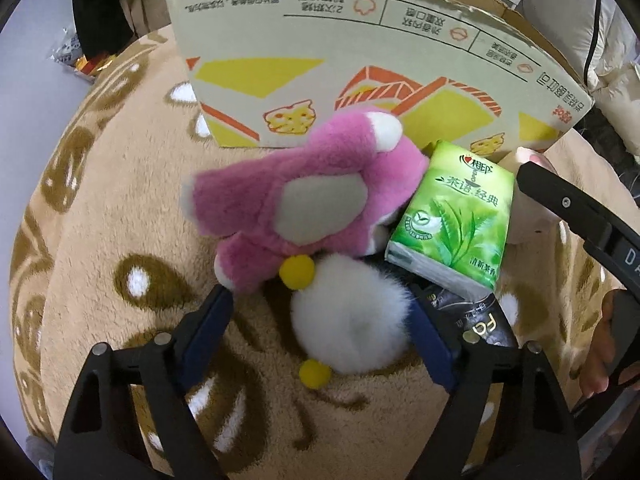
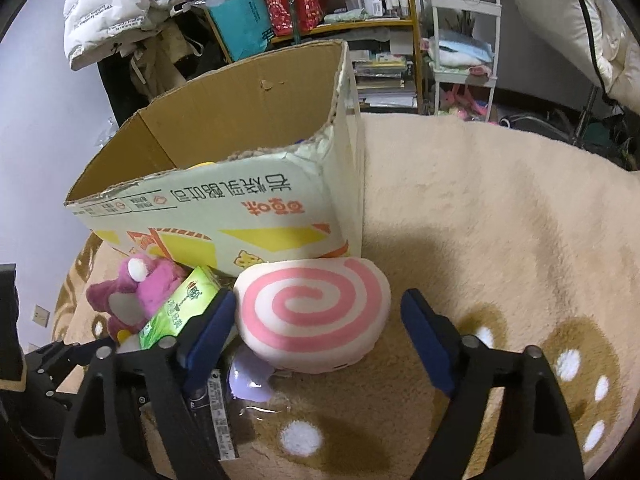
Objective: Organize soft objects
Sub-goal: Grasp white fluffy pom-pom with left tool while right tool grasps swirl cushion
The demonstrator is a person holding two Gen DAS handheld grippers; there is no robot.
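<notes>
Fleece blanket [image 2: 480,208] carries everything: my left gripper [image 1: 320,312] straddles the white pompom [image 1: 352,320], jaws apart and maybe brushing it, and my right gripper [image 2: 316,312] stands released around the swirl cushion [image 2: 312,312] against the cardboard box [image 2: 224,208]. Pink plush [image 1: 312,184] and tissue pack [image 1: 456,216] also wait outside, so I judge most sorting remains. Only the right view shows inside the box, something yellow.

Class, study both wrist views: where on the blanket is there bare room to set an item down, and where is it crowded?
Free: the wide stretch of blanket right of the cardboard box and swirl cushion; also the blanket left of the pink plush. Crowded: before the box, where the plush, white pompom, green tissue pack and cushion bunch together.
</notes>
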